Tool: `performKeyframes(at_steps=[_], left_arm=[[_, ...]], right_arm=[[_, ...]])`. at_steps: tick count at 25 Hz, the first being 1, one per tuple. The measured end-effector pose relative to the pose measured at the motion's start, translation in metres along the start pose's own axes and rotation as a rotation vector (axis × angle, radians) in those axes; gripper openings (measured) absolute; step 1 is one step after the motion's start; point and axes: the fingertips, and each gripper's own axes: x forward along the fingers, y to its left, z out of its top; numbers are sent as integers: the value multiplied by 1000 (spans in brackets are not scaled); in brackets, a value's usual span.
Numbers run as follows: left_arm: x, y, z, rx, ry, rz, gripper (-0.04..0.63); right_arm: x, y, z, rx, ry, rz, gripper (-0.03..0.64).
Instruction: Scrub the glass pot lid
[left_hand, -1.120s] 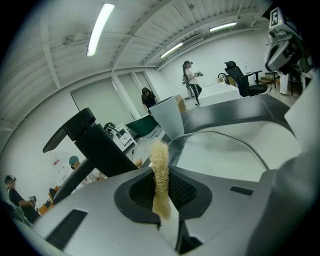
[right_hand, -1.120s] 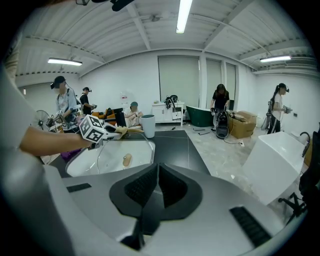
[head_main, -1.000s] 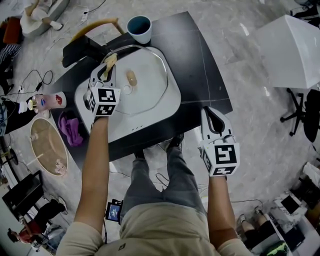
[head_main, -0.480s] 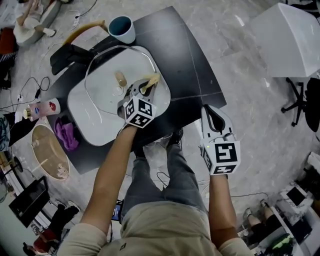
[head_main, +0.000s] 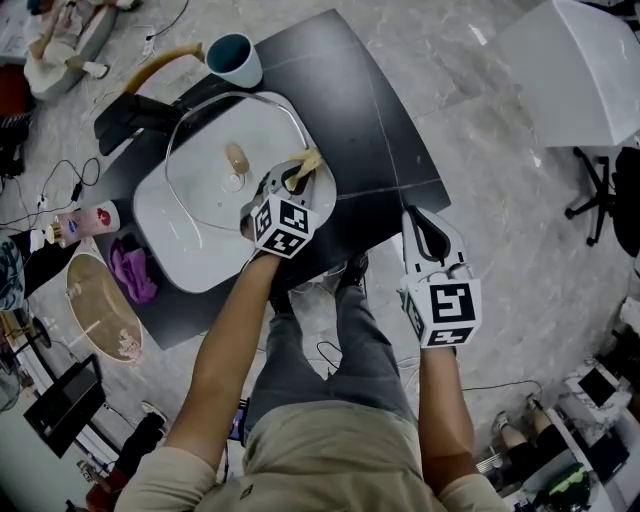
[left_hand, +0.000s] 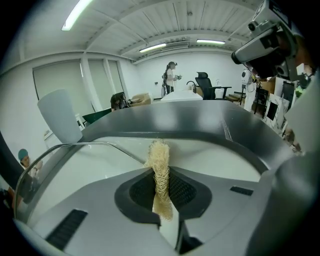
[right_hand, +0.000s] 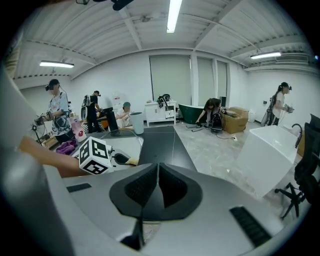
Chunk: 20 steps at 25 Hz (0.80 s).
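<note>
The glass pot lid (head_main: 205, 215) lies in the white basin (head_main: 170, 260) on the black table; its tan knob (head_main: 236, 158) points up and its metal rim (left_hand: 100, 145) curves along the left. My left gripper (head_main: 300, 172) is at the basin's right edge, over the lid's near rim, shut on a pale loofah scrubber (left_hand: 160, 175) that sticks out past the jaws. Whether the scrubber touches the glass I cannot tell. My right gripper (head_main: 420, 225) hangs off the table's front right corner, shut with nothing in it (right_hand: 158, 175).
A teal cup (head_main: 232, 58) stands behind the basin. A pink bottle (head_main: 85, 220) and a purple cloth (head_main: 135, 272) lie at the table's left. A round wooden tray (head_main: 100, 305) is on the floor, a white box (head_main: 580, 70) at right. People stand far off.
My left gripper has carried the scrubber from the basin's left rear across to its right edge, then barely moved in the last half second. The right gripper stays where it was.
</note>
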Motion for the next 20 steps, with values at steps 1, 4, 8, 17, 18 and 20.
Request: performKeyframes(at_steps=[1, 4, 8, 17, 18, 20], left_arm=[[0, 0, 0, -2, -1, 0, 46], [-1, 1, 0, -8, -5, 0, 46], [-3, 3, 0, -8, -11, -1, 46], [-38, 80, -40, 8, 48, 133, 46], [-48, 100, -48, 5, 57, 168, 46], [-71, 141, -58, -2, 72, 247, 46]], right_arm=[[1, 1, 1, 0, -1, 1, 28], [1, 2, 2, -3, 0, 2, 28], [4, 7, 3, -8, 2, 4, 28], [12, 24, 7, -21, 7, 20, 28], [13, 26, 8, -24, 7, 23, 28], [15, 30, 9, -30, 7, 30, 28]])
